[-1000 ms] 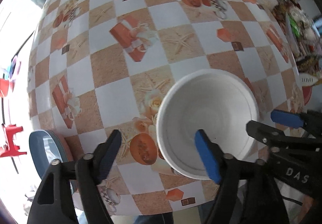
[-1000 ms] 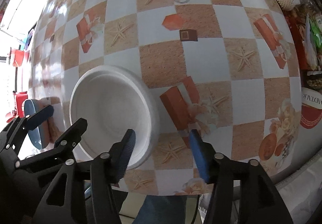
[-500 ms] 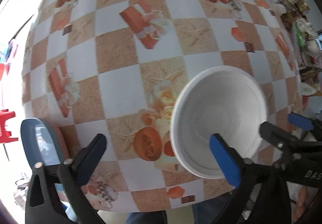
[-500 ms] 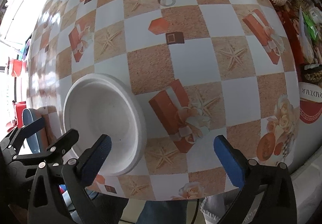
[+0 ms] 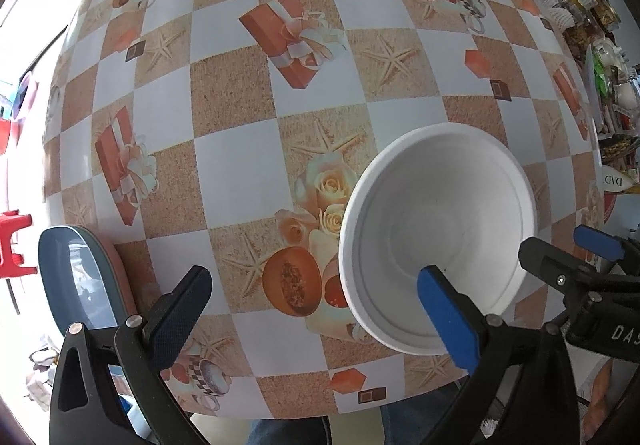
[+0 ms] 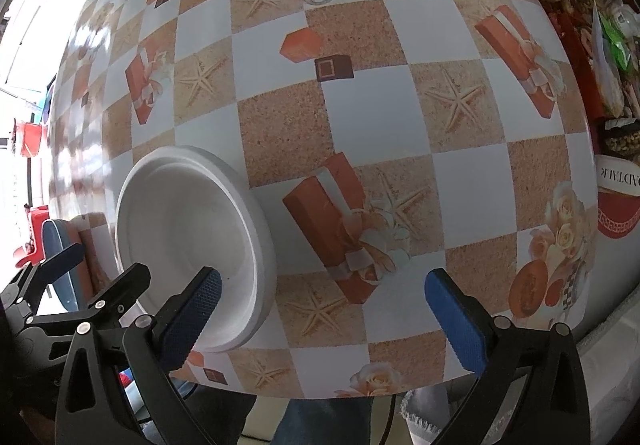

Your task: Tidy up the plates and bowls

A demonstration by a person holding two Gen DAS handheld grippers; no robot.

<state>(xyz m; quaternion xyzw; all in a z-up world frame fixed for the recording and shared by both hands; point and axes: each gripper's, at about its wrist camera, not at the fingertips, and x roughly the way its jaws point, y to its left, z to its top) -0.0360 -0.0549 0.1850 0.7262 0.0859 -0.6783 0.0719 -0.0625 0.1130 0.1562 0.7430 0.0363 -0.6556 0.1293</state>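
A white foam bowl (image 5: 440,229) stands upright on the checked tablecloth (image 5: 240,165) near the table's front edge. My left gripper (image 5: 312,297) hangs above the table, open wide. Its right finger (image 5: 444,317) is over the bowl's inside and its left finger is over the cloth, neither pressing on the rim. In the right wrist view the same bowl (image 6: 188,241) lies at the lower left. My right gripper (image 6: 324,297) is open too, its left finger (image 6: 196,305) over the bowl's near side. Each gripper shows in the other's view, the right gripper (image 5: 568,245) and the left gripper (image 6: 102,265).
A blue round-edged thing with a pink edge (image 5: 76,277) sits at the table's left edge; I cannot tell what it is. Jars and packets (image 5: 600,57) crowd the right side, with a red tin (image 6: 618,197). A person's legs (image 5: 288,429) are below the front edge.
Both grippers' jaws have spread much wider, away from the bowl's rim that lay between them. The bowl stays on the table.
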